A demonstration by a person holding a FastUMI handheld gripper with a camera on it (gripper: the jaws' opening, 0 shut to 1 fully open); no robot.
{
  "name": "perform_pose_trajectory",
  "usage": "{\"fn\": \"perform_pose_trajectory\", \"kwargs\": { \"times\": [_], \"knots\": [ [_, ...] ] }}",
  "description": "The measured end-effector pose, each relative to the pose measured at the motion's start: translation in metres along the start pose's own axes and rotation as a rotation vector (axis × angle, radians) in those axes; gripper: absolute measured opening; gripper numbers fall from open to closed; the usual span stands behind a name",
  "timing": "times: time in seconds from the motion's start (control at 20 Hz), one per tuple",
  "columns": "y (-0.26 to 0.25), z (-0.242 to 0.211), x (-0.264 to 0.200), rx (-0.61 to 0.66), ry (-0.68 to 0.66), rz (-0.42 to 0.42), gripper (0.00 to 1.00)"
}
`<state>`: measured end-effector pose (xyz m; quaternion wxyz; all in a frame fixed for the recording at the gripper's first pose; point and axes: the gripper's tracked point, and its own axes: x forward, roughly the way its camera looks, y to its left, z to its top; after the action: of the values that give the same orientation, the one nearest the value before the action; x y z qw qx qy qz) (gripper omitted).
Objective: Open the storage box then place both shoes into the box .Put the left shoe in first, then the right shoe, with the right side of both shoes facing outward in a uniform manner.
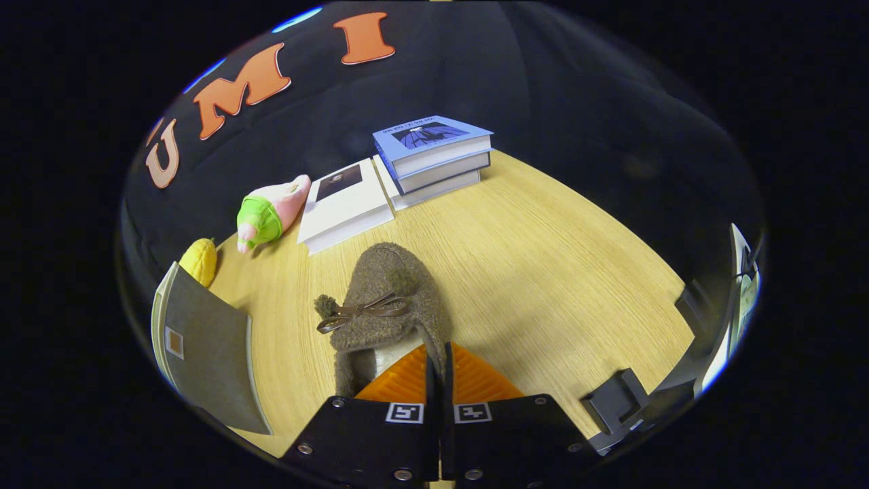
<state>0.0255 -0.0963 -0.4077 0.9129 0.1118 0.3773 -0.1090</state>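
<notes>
Both gripper (438, 360) fingers clamp the brown shoe's (387, 299) collar; toe points toward the books (434, 153).

Shoe (387, 299) sits mid-worktop (557, 272), heel rim nipped between the fingers (440, 370). Books (434, 159) stacked at far edge; flat book (345, 204) left of them, then plush toy (271, 210). Box (204, 350) at left edge.

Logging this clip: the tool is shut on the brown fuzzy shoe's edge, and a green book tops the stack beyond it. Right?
Not quite. The tool is shut on the brown fuzzy shoe at its edge, but the book topping the stack beyond it is blue, not green, as the gripper view shows.
</notes>
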Motion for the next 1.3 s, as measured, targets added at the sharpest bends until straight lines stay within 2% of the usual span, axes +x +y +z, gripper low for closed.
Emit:
{"fn": "perform_pose_trajectory", "kwargs": {
  "times": [0.4,0.55,0.7,1.1,1.3],
  "knots": [
    [0.088,0.048,-0.076,0.072,-0.089,0.091,0.02],
    [0.134,0.06,-0.104,0.069,-0.115,0.134,0.02],
    [0.173,0.063,-0.119,0.039,-0.12,0.137,0.02],
    [0.281,0.018,-0.136,0.066,-0.087,0.219,0.02],
    [0.303,-0.011,-0.135,0.033,-0.026,0.24,0.02]
  ]
}}
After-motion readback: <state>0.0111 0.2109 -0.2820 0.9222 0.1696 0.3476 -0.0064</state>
